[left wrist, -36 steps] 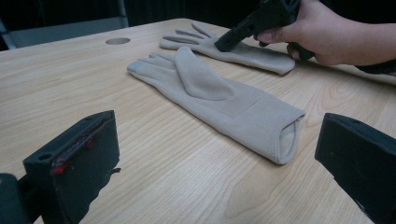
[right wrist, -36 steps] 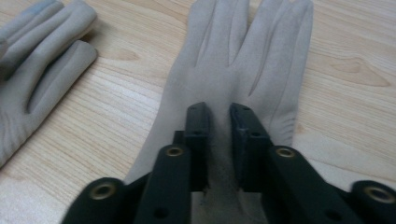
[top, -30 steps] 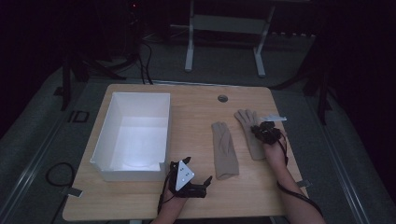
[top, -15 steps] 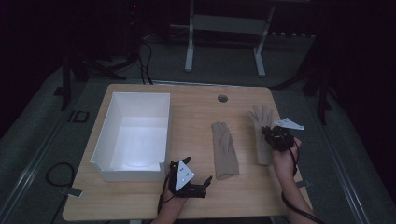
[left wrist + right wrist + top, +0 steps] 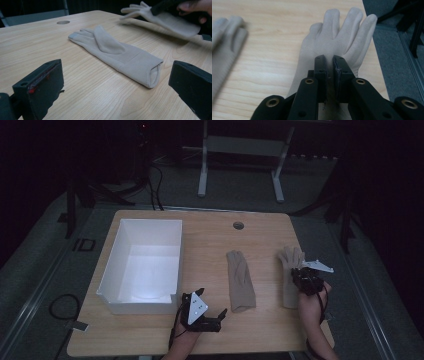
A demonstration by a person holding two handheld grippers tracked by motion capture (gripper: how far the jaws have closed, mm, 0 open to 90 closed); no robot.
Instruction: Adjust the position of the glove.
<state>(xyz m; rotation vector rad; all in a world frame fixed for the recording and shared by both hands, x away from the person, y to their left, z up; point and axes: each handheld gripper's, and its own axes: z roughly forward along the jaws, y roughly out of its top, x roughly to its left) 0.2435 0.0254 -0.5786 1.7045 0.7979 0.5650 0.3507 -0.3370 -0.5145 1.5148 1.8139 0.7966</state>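
Two beige gloves are on the wooden table (image 5: 210, 235). One glove (image 5: 240, 279) (image 5: 112, 50) lies flat in the middle, cuff toward me. My left gripper (image 5: 212, 302) (image 5: 117, 83) rests near the table's front edge, open, with its jaws wide apart and the cuff a little ahead of them. The other glove (image 5: 288, 270) (image 5: 337, 32) is at the right side of the table. My right gripper (image 5: 299, 273) (image 5: 330, 62) is shut on its palm, pinching a fold of fabric. In the left gripper view this glove (image 5: 162, 21) hangs partly raised off the wood.
A white open bin (image 5: 120, 245) stands on the left half of the table. A round cable hole (image 5: 238, 225) sits near the far edge. The table's right edge (image 5: 312, 270) is close to the held glove, with grey floor beyond it.
My right gripper has carried its glove to the right, away from the middle glove and toward the table's right edge. The left gripper and the middle glove have stayed put.
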